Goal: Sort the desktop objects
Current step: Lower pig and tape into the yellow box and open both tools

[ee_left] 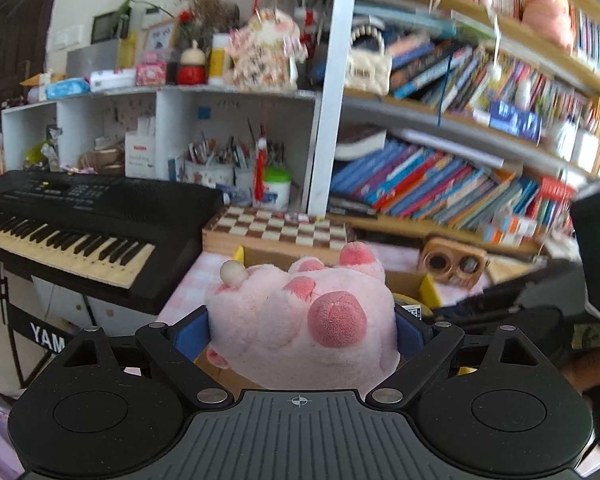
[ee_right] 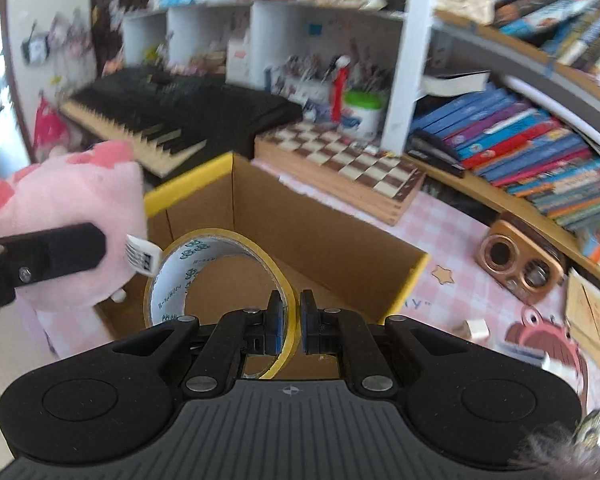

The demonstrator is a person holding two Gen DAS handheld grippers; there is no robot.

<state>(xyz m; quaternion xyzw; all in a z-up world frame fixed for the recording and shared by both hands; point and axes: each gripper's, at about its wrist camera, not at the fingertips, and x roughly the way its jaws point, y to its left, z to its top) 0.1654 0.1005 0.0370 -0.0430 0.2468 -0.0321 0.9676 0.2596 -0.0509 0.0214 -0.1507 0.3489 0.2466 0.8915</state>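
A pink plush toy [ee_left: 308, 320] with darker pink paw pads fills the space between my left gripper's [ee_left: 300, 330] wide-set blue pads, which press on its sides. In the right wrist view the same plush toy [ee_right: 60, 200] hangs at the left, above the near left corner of an open cardboard box [ee_right: 340, 248] with yellow-taped edges. A left finger [ee_right: 60, 256] lies across the toy. My right gripper [ee_right: 294, 316] is shut on the wall of a yellow-rimmed tape roll [ee_right: 220, 252], held upright over the box.
A wooden chessboard [ee_right: 340, 160] lies behind the box, with a black keyboard [ee_left: 80, 220] to its left. A brown camera-shaped object [ee_right: 520, 260] and a small white block [ee_right: 476, 328] sit on the pink checked cloth [ee_right: 440, 220]. Bookshelves [ee_left: 440, 184] line the right side.
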